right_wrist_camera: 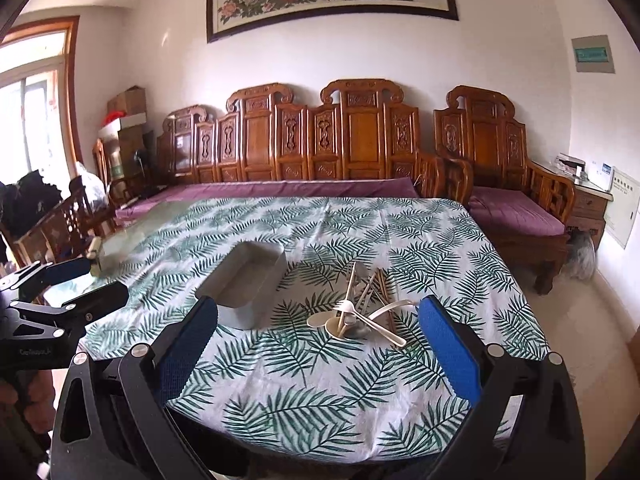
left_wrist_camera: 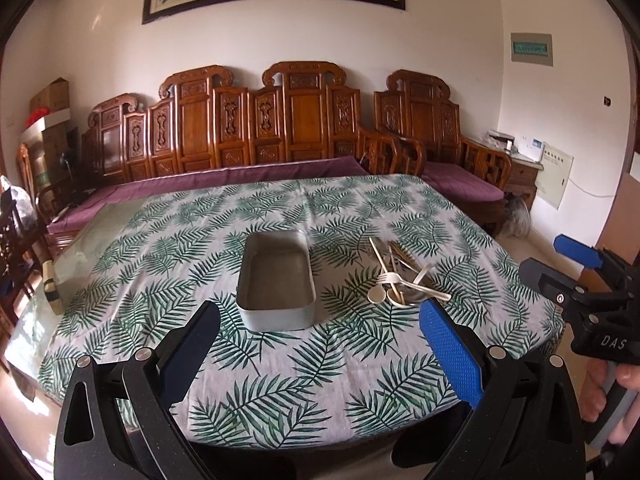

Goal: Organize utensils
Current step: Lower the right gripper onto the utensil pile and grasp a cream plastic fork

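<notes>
A pile of utensils point(left_wrist_camera: 402, 276), with pale forks, spoons and chopsticks, lies on the leaf-print tablecloth point(left_wrist_camera: 280, 360), right of an empty grey metal box point(left_wrist_camera: 276, 276). My left gripper point(left_wrist_camera: 320, 344) is open and empty, above the near table edge in front of the box. In the right wrist view the pile point(right_wrist_camera: 360, 308) lies just ahead of my right gripper point(right_wrist_camera: 320, 340), which is open and empty; the box point(right_wrist_camera: 248, 284) sits left of the pile. The right gripper point(left_wrist_camera: 560, 264) shows at the right edge of the left wrist view, and the left gripper point(right_wrist_camera: 76, 280) at the left edge of the right wrist view.
A carved wooden bench point(left_wrist_camera: 256, 128) with a purple cushion stands behind the table, an armchair point(left_wrist_camera: 448, 144) to its right. A wooden block point(left_wrist_camera: 52, 286) lies at the left on a bare glass part of the table point(left_wrist_camera: 104, 224). Stacked boxes point(left_wrist_camera: 48, 120) stand far left.
</notes>
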Demonstrator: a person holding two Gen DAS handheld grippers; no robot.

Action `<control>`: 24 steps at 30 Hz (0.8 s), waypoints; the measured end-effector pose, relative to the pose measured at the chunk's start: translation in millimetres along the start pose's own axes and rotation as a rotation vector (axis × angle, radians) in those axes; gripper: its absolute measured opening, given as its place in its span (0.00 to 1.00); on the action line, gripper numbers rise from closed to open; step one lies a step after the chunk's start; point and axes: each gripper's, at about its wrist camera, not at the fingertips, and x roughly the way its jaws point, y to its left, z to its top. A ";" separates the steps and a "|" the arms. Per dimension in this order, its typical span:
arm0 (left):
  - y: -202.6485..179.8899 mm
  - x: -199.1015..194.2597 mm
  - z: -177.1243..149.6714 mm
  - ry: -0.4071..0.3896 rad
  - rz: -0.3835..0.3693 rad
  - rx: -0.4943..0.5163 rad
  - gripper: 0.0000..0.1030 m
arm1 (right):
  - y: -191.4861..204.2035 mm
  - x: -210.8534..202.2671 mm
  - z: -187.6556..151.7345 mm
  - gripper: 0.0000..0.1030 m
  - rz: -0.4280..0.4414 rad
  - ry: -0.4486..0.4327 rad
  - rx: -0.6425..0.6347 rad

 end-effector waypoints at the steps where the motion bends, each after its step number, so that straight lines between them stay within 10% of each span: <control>1: 0.1 4.8 -0.3 0.009 -0.006 0.006 0.94 | -1.9 5.2 0.7 0.98 0.001 0.006 -0.006; 15: -5.2 66.1 2.2 0.138 -0.081 0.052 0.94 | -30.3 69.2 -4.5 0.94 0.004 0.121 -0.067; 24: -12.3 112.5 -5.7 0.261 -0.115 0.086 0.94 | -72.8 142.5 -11.7 0.71 0.021 0.289 -0.072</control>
